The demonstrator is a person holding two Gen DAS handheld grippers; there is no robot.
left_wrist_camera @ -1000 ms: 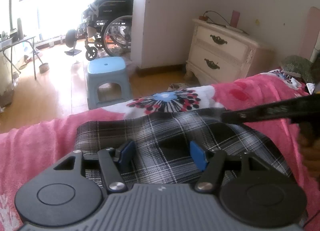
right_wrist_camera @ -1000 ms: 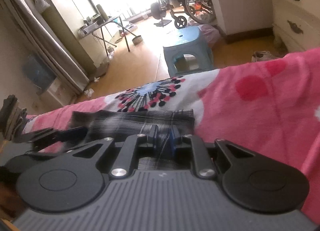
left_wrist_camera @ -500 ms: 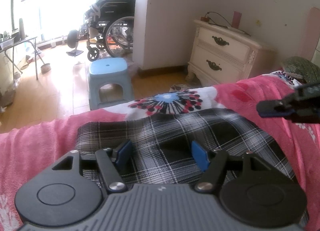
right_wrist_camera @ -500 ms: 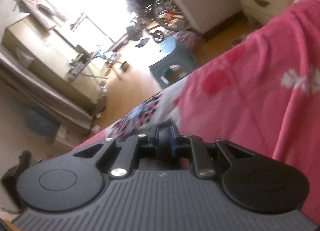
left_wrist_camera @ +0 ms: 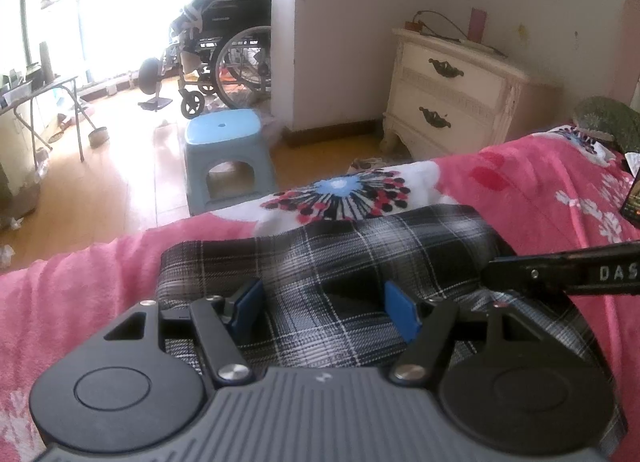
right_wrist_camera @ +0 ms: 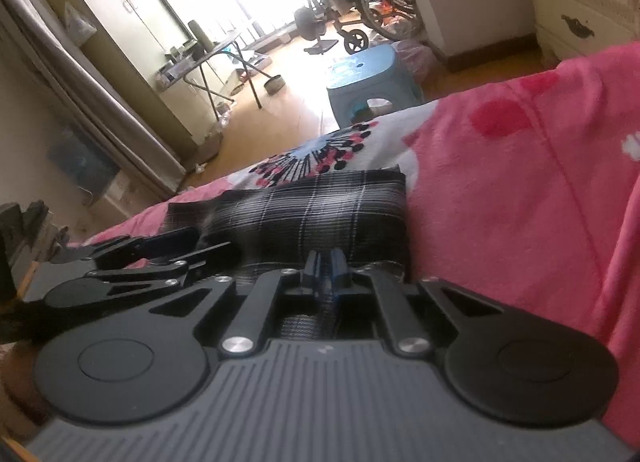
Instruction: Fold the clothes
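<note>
Both claws sit over the plaid garment (left_wrist_camera: 360, 262), lying crosswise: left claw (left_wrist_camera: 322, 304) spread empty, right claw (right_wrist_camera: 325, 262) pinching its edge.

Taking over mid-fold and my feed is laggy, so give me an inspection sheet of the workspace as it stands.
Surface: pink fleece blanket with flower print covering the bed.
Job's things: black-and-white plaid garment, partly folded, lying flat.
Clutter: dark phone-like object at the blanket's right edge.
Grippers: left gripper open over the plaid; right gripper shut on a pinch of plaid cloth.
Cables: thin wire on the cream nightstand.
Surroundings: blue plastic stool, wheelchair, folding table.
</note>
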